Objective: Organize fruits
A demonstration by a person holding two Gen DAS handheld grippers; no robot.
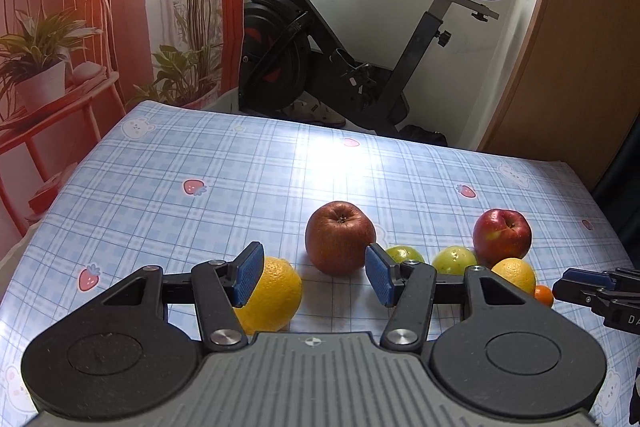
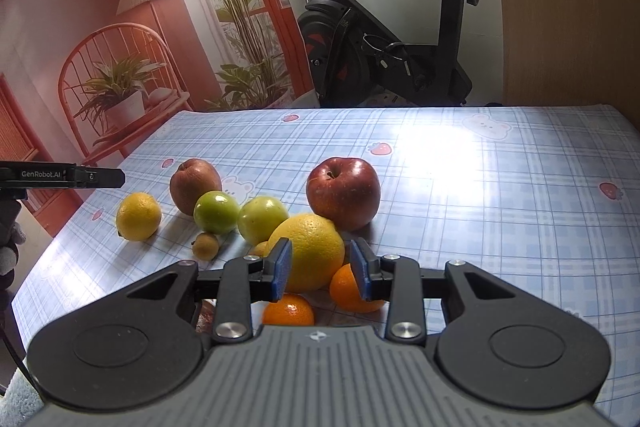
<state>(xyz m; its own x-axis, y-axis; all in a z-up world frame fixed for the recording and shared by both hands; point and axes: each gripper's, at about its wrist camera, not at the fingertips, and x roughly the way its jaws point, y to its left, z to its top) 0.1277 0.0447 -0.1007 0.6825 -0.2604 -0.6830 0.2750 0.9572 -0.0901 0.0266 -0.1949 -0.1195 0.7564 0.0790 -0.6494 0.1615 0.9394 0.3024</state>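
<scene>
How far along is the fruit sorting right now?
Nothing looks sorted: red apples, green fruits and oranges sit mixed on the blue checked tablecloth. Left gripper and right gripper hold nothing, jaws apart. All grouping remains.

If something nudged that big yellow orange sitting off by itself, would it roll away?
Probably. The orange is round and rests on a smooth, glossy tablecloth, with open cloth around it and no neighbour touching it. Its pebbly rind likely gives gripper pads some bite, so it seems less slippery than the shiny red apple.
</scene>
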